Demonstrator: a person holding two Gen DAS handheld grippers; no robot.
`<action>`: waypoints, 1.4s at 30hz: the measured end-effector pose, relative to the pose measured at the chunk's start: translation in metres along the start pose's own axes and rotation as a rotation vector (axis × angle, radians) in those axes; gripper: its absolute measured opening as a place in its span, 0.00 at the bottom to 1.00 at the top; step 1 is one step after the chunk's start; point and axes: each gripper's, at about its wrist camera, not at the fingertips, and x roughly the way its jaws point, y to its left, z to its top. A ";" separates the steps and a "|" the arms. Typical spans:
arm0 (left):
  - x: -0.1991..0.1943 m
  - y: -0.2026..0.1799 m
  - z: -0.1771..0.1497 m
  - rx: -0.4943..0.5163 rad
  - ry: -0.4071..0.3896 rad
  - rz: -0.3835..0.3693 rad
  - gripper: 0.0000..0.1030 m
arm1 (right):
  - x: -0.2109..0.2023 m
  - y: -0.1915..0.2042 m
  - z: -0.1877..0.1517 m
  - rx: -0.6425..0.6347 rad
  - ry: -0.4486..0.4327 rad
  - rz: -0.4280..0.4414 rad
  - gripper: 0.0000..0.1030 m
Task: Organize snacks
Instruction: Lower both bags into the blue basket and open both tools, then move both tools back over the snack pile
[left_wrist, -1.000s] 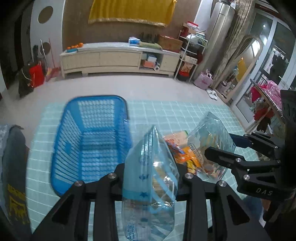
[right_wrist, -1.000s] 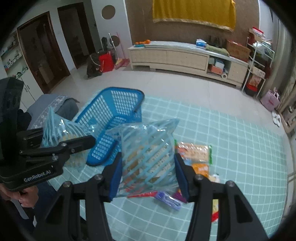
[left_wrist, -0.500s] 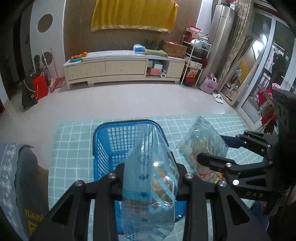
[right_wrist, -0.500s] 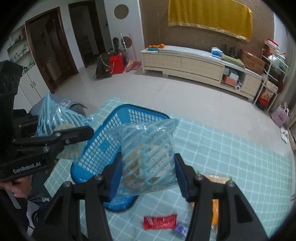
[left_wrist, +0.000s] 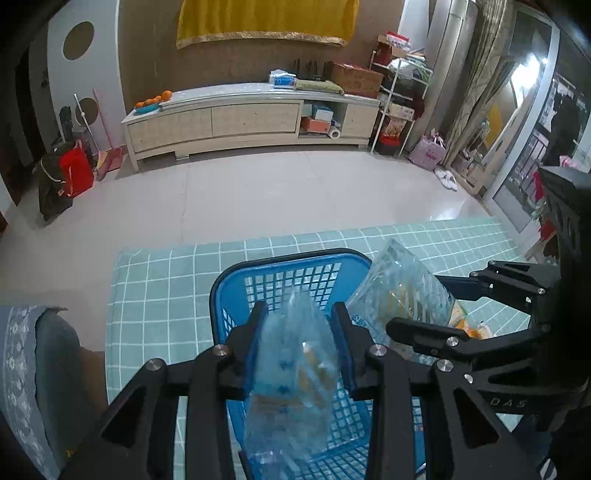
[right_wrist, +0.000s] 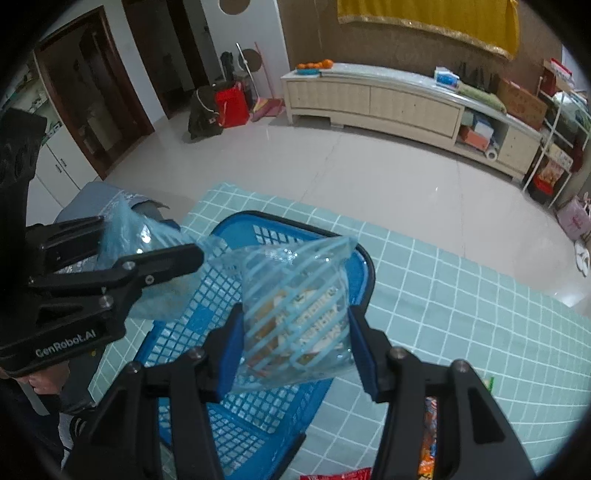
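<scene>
Left gripper (left_wrist: 297, 345): jaws partly closed, blue pads clamped on both sides of a clear blue-printed snack bag (left_wrist: 291, 384). The bag is held upright over the blue basket (left_wrist: 288, 264); its print is blurred, so the contents are hard to make out, possibly biscuits.

Right gripper (right_wrist: 293, 349): jaws set wider, blue pads pressed against the two edges of a second snack bag (right_wrist: 299, 314), clear with light-blue diagonal stripes. That bag is held tilted above the basket's near right part, well clear of the mesh floor. From the left wrist camera the same bag (left_wrist: 402, 291) is seen at the basket's right rim, pinched in the right gripper (left_wrist: 424, 306).

From the right wrist camera the left gripper (right_wrist: 147, 254) is seen with its bag (right_wrist: 129, 236) held at the basket's left side.

The basket (right_wrist: 258, 410) is seen resting on a teal grid-pattern tablecloth (right_wrist: 461, 314). Nothing can be made out inside it under the bags.

More snack packets are left on the cloth at the right of the basket: an orange packet (right_wrist: 428, 435) and a red packet (right_wrist: 343, 474), both partly hidden by the gripper fingers.

Beyond the table edge, a tiled floor (left_wrist: 277, 195) is seen, then a long cream cabinet (left_wrist: 251, 118) against the far wall, with a plate of oranges (left_wrist: 151, 101) at its left end and a yellow cloth (left_wrist: 266, 18) hung above it.
</scene>
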 end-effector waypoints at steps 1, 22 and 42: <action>0.003 0.000 0.002 0.005 0.001 0.003 0.31 | 0.003 0.000 0.002 0.002 0.007 0.000 0.56; 0.016 0.011 0.001 -0.018 0.047 0.036 0.44 | 0.024 -0.003 0.022 -0.047 -0.016 -0.023 0.65; -0.026 -0.009 -0.017 -0.015 0.026 0.032 0.59 | -0.021 0.000 0.003 -0.017 -0.024 -0.096 0.93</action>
